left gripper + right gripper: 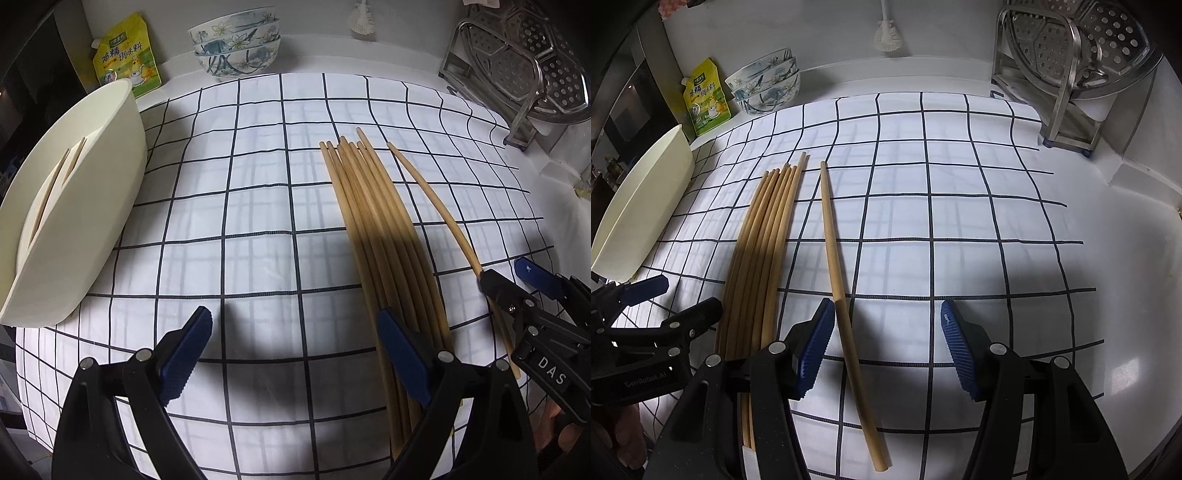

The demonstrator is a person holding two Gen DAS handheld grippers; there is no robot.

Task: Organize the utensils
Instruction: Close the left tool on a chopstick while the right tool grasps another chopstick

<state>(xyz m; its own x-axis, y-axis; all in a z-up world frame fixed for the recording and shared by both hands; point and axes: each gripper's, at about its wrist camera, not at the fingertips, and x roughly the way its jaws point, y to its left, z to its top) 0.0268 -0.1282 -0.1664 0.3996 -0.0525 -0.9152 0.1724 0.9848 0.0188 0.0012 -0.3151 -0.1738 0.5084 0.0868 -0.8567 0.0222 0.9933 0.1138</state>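
Several wooden chopsticks [373, 221] lie bunched on a white checked cloth [240, 206]; they also show in the right wrist view [764, 236]. One single chopstick [836, 266] lies apart to their right, also in the left wrist view [436, 206]. A cream holder [74, 206] at the left has two chopsticks [59, 177] in it. My left gripper [295, 328] is open and empty over the cloth, its right finger above the bunch. My right gripper [886, 332] is open, low over the cloth, with the single chopstick between its jaws next to the left pad [816, 347].
Stacked patterned bowls [236, 40] and a yellow seasoning pouch [127, 55] stand at the back left. A steel rack with a perforated steamer plate [1082, 48] stands at the back right. A white brush [886, 33] hangs on the back wall. The cream holder also shows in the right wrist view [642, 210].
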